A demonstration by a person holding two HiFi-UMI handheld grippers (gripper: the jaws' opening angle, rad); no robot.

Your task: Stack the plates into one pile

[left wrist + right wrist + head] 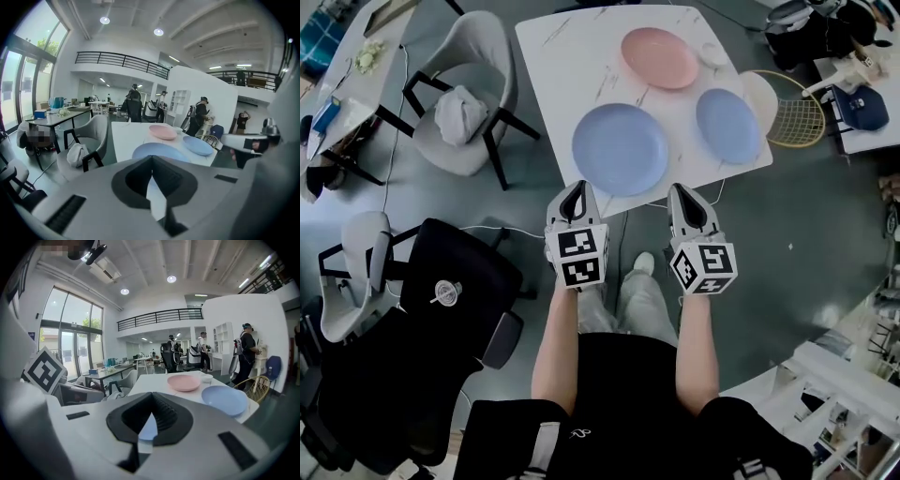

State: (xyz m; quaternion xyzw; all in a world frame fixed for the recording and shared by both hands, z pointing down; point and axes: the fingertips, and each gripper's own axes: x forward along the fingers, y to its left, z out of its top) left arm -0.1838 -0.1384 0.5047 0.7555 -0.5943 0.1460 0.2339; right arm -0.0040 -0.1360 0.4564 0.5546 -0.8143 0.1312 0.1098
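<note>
Three plates lie apart on the white table (562, 56): a large blue plate (620, 148) near the front edge, a smaller blue plate (727, 125) to its right, and a pink plate (660, 57) at the back. My left gripper (576, 195) hovers just short of the table's front edge, shut and empty. My right gripper (683, 195) hangs beside it, also shut with nothing held. The left gripper view shows the large blue plate (159, 151), the pink plate (162, 131) and the small blue plate (197, 145). The right gripper view shows the pink plate (183, 382) and the small blue plate (224, 399).
A grey chair (464, 94) with a white bundle stands left of the table. A wicker chair (792, 117) is at the table's right. A small white bowl (711, 53) sits at the table's far right. Black office chairs (441, 309) are near my left side. People stand in the background.
</note>
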